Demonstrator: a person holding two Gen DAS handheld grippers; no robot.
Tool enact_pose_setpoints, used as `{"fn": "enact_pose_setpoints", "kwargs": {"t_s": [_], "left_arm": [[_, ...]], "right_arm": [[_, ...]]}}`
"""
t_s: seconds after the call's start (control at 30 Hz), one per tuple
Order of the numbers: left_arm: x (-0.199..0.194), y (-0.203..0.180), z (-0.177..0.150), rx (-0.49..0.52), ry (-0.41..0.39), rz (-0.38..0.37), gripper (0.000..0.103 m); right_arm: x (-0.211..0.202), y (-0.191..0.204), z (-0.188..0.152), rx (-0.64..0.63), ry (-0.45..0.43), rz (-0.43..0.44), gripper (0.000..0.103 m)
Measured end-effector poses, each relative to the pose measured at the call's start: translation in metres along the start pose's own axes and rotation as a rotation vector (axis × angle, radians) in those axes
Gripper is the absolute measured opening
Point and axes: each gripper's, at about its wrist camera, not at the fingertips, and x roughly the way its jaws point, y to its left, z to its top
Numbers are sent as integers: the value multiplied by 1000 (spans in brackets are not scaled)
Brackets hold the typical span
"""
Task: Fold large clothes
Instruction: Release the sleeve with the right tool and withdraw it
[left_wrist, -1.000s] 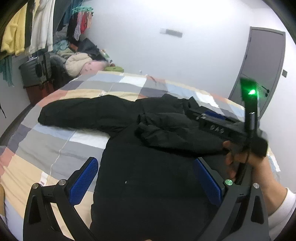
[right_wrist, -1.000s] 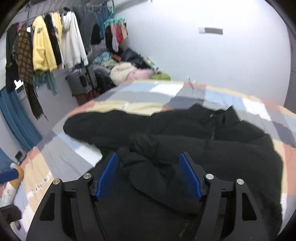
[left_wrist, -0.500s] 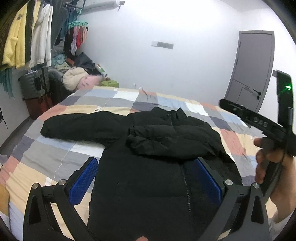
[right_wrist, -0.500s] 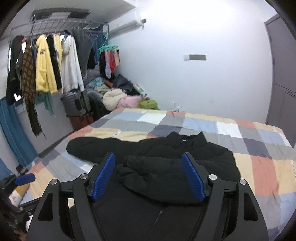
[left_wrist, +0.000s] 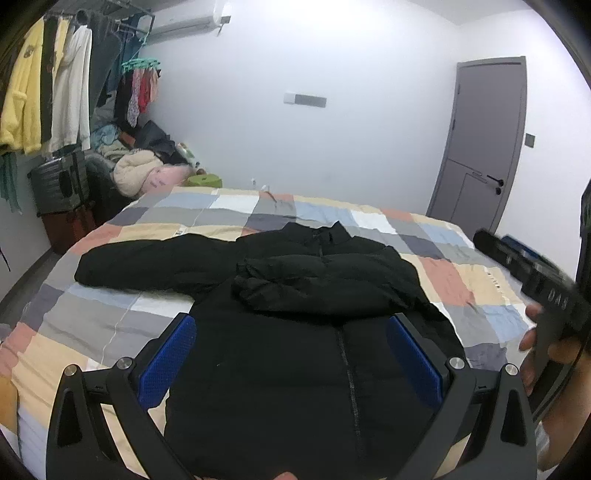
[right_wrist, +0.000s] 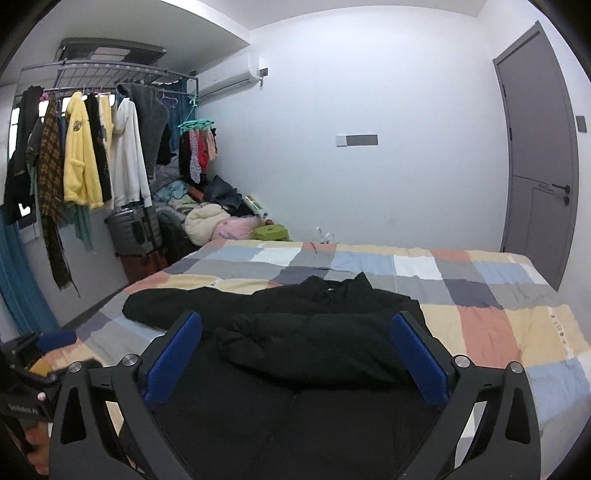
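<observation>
Looking out from the left wrist camera, I see my view has risen since a second ago: more wall and door show now, and the black jacket (left_wrist: 295, 332) sits lower and smaller in frame. Off to the left, the clothes rack (left_wrist: 48, 85) with its yellow and white garments now shows its upper part, which was cropped before. The jacket lies on the checked bedspread (left_wrist: 110, 317), zipper up. One sleeve stretches out flat to the left and the other is folded across the chest, as it was a second ago. My left gripper (left_wrist: 291, 354) hangs above the jacket's lower half with its blue pads spread wide and nothing between them. At the right edge my right hand (left_wrist: 550, 369) holds the other tool (blurred here). A second ago it reached in over the folded sleeve, and now it is off the cloth, over the bed's right side.

From the right wrist camera the change is the same: the earlier close, tilted view of the cloth has given way to a level one of the whole bed. The right gripper (right_wrist: 295, 354) stands wide apart and empty, clear of the jacket (right_wrist: 314, 350). The grey door (right_wrist: 543, 166) stands shut at far right.
</observation>
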Motion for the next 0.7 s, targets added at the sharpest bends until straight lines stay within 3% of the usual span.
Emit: {"fn": "enact_pose_setpoints", "kwargs": {"t_s": [0.37, 0.7], "left_arm": [[0, -9, -12, -15, 3, -48, 103], [2, -13, -26, -7, -7, -55, 103]], "right_arm": [[-29, -3, -53, -13, -4, -65, 103], [-46, -29, -108, 62, -13, -122, 103]]}}
